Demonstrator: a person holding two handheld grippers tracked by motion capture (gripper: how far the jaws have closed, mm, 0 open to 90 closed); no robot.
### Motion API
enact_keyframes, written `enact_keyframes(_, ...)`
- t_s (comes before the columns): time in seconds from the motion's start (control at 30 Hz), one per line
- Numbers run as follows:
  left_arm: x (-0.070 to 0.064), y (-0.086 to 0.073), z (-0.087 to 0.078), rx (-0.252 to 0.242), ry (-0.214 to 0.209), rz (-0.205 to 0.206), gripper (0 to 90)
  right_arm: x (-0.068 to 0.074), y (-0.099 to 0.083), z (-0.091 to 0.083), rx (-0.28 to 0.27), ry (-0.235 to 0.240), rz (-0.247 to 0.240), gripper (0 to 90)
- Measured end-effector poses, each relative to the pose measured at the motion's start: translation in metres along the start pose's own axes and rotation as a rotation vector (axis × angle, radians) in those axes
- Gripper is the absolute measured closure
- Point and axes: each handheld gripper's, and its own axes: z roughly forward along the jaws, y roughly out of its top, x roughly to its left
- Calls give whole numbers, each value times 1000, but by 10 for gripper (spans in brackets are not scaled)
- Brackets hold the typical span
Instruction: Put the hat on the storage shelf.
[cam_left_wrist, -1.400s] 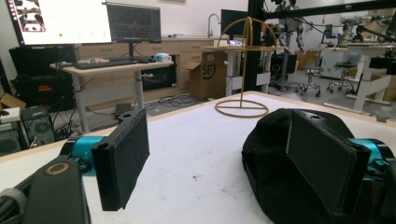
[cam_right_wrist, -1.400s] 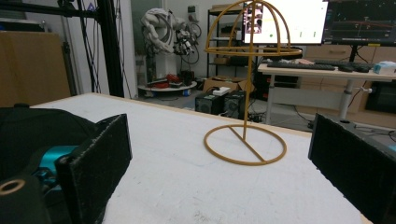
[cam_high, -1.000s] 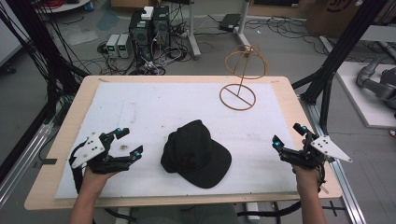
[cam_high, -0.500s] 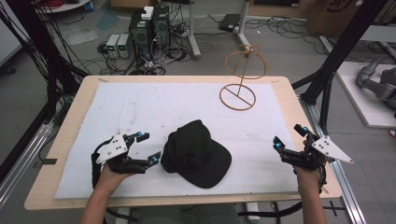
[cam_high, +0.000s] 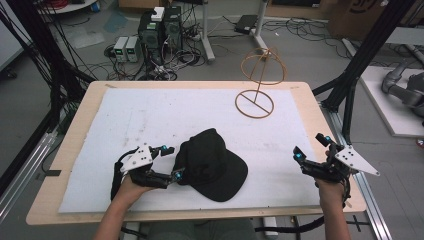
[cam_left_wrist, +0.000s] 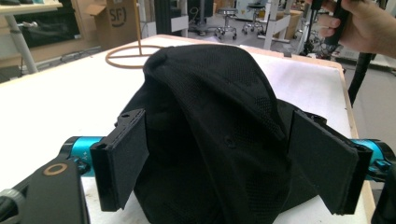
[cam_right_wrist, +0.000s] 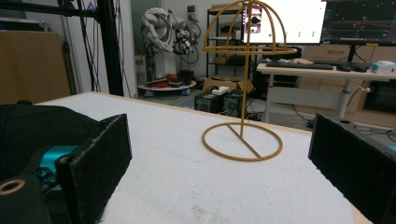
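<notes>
At bench centre, black cap (cam_high: 212, 165); left gripper (cam_high: 167, 162) at its 9 o'clock, jaws spread around its edge. Right gripper (cam_high: 310, 147) at 3 o'clock, released. Wire stand (cam_high: 257, 82) at 1 o'clock.

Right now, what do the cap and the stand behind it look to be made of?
Black cap: fabric, matte, with a fine mesh weave on the crown and soft folds where it slumps. Hat stand: thin rod bent into a ring base, post and dome; its even mustard-tan colour could be painted metal wire or rattan, I can't tell which. The open left tongs straddle the cap.
</notes>
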Motion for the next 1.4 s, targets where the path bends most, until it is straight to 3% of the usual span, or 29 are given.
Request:
enact_keyframes(0.23, -1, -4, 8, 32, -42, 0, 232, 0, 0, 0, -1, -1, -1, 55)
enact_keyframes(0.57, -3, -8, 17, 77, -67, -7, 237, 0, 1, -1, 0, -1, 2, 55)
enact_keyframes(0.97, -5, -10, 24, 106, -125, -6, 368, 0, 0, 0, -1, -1, 1, 55)
enact_keyframes(1.2, -3, -11, 24, 102, -160, -35, 574, 1, 0, 0, 3, 1, 8, 55)
enact_keyframes(1.4, -4, -9, 25, 103, -160, -26, 737, 0, 0, 0, 5, -1, 7, 55)
